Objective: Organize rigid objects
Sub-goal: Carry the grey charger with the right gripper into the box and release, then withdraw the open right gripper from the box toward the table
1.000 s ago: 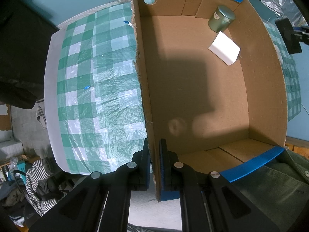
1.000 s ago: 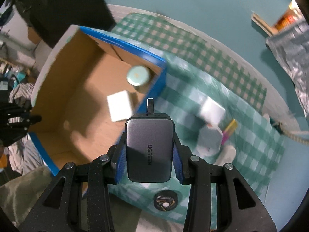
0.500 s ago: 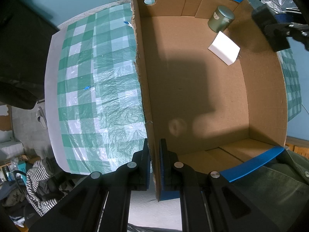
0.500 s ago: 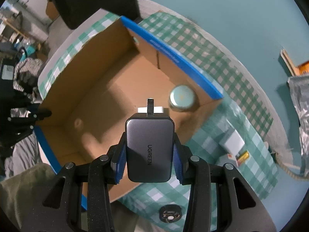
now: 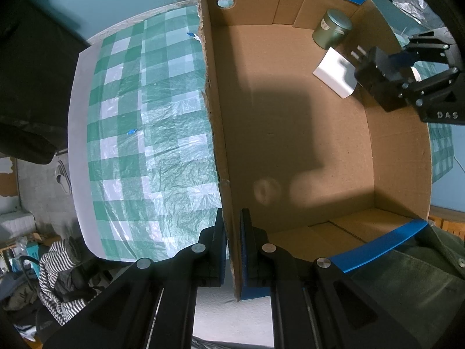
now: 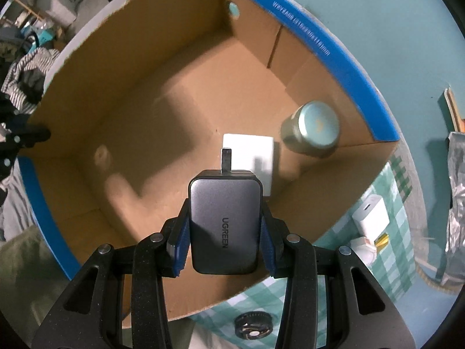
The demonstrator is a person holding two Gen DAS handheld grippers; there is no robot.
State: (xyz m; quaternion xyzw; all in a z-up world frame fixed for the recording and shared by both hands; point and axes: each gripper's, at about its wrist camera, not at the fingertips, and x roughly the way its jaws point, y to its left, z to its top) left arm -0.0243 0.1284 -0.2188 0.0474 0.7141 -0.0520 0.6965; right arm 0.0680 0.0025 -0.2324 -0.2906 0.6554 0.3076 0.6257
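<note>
My right gripper [image 6: 223, 229] is shut on a grey UGREEN charger [image 6: 223, 221] with its prongs forward, held over the open cardboard box [image 6: 162, 93]. It also shows in the left wrist view [image 5: 407, 78] at the box's right wall, with the charger [image 5: 375, 81] in it. Inside the box lie a white flat block [image 6: 250, 157] [image 5: 334, 72] and a green round tin [image 6: 314, 128] [image 5: 331, 29] in the far corner. My left gripper [image 5: 232, 247] is shut on the box's left wall [image 5: 215, 116] near the front corner.
The box stands on a green checked tablecloth [image 5: 145, 116]. Outside the box in the right wrist view are a white charger [image 6: 372, 215], a small yellow item [image 6: 380, 240] and a black round object [image 6: 254, 324]. Crumpled foil [image 6: 456, 203] lies at far right.
My right gripper has carried the charger from outside the box to over its inside, near the white block. The left gripper and the box have stayed still.
</note>
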